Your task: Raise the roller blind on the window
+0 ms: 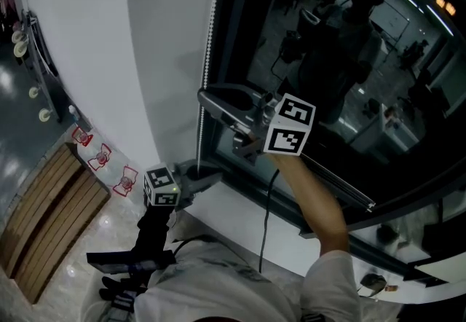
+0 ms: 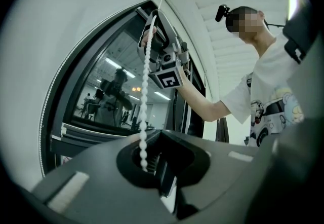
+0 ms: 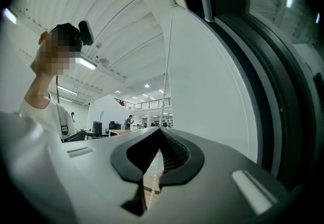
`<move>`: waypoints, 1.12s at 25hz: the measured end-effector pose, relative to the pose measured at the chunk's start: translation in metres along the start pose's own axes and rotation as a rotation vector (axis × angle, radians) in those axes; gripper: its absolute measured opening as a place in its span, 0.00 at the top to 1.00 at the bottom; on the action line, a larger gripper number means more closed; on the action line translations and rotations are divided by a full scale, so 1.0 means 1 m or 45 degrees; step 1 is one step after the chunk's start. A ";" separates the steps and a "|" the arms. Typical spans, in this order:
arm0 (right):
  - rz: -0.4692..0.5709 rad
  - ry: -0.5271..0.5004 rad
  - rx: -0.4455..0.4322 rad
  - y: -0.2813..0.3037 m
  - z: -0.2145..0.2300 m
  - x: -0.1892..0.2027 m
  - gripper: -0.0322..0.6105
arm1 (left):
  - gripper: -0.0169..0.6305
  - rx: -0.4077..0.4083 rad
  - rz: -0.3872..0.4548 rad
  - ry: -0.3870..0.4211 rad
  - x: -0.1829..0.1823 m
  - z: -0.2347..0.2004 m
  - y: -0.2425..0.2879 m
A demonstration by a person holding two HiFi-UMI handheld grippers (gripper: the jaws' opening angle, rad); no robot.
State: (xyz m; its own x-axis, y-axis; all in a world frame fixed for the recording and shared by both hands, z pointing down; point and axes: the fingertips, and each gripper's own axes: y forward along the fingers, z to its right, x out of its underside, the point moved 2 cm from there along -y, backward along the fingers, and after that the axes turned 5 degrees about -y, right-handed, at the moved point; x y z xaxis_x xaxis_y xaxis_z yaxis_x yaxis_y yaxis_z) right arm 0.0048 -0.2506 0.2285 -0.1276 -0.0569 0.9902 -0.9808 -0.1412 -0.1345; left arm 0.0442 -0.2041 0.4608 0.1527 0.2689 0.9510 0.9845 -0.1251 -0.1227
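Pull under way: right gripper [image 3: 160, 137] clamped shut on the bead chain [image 1: 207, 51] by the frame, left gripper [image 2: 154, 137] at its 7 o'clock closed on it lower down; window glass [image 1: 328, 58] at 2 o'clock shows no blind, so probably little left.

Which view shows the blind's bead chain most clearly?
The left gripper view: the bead chain shows single beads, running down into the left hand-held gripper. The head view shows it as a thin line; the right gripper view, as a fine thread.
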 end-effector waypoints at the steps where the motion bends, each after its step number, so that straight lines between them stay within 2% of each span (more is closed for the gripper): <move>1: -0.019 0.008 -0.001 -0.001 -0.002 0.008 0.94 | 0.98 0.000 0.002 -0.001 0.000 0.000 0.000; 10: -0.200 0.157 -0.016 -0.014 -0.018 0.097 0.94 | 0.98 -0.006 0.008 -0.004 -0.002 -0.001 0.001; 13: -0.190 0.188 -0.016 -0.017 -0.017 0.100 0.94 | 0.98 -0.005 0.005 -0.002 -0.002 -0.003 0.001; 16: -0.182 0.154 0.001 -0.017 -0.016 0.097 0.94 | 0.98 0.000 0.012 0.004 -0.003 -0.001 0.001; 17: -0.187 0.139 0.001 -0.018 -0.016 0.097 0.91 | 0.98 0.003 0.011 0.005 -0.002 -0.001 0.001; 18: -0.183 0.129 -0.002 -0.018 -0.015 0.095 0.79 | 0.98 0.005 0.010 0.005 -0.002 0.000 0.001; 19: -0.165 0.128 -0.003 -0.018 -0.013 0.091 0.74 | 0.98 0.006 0.009 0.003 -0.001 0.000 0.001; 22: -0.060 0.115 0.021 -0.016 0.003 0.057 0.70 | 0.98 0.006 0.003 0.001 0.001 0.000 0.001; 28: 0.059 -0.045 0.038 0.003 0.025 -0.030 0.68 | 0.98 0.005 -0.001 0.000 0.000 0.001 0.001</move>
State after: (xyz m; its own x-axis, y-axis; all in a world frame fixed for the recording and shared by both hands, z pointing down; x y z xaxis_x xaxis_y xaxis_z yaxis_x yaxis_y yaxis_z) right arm 0.0092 -0.2745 0.1971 -0.1669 -0.0991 0.9810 -0.9690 -0.1673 -0.1818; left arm 0.0454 -0.2029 0.4602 0.1521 0.2688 0.9511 0.9850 -0.1209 -0.1234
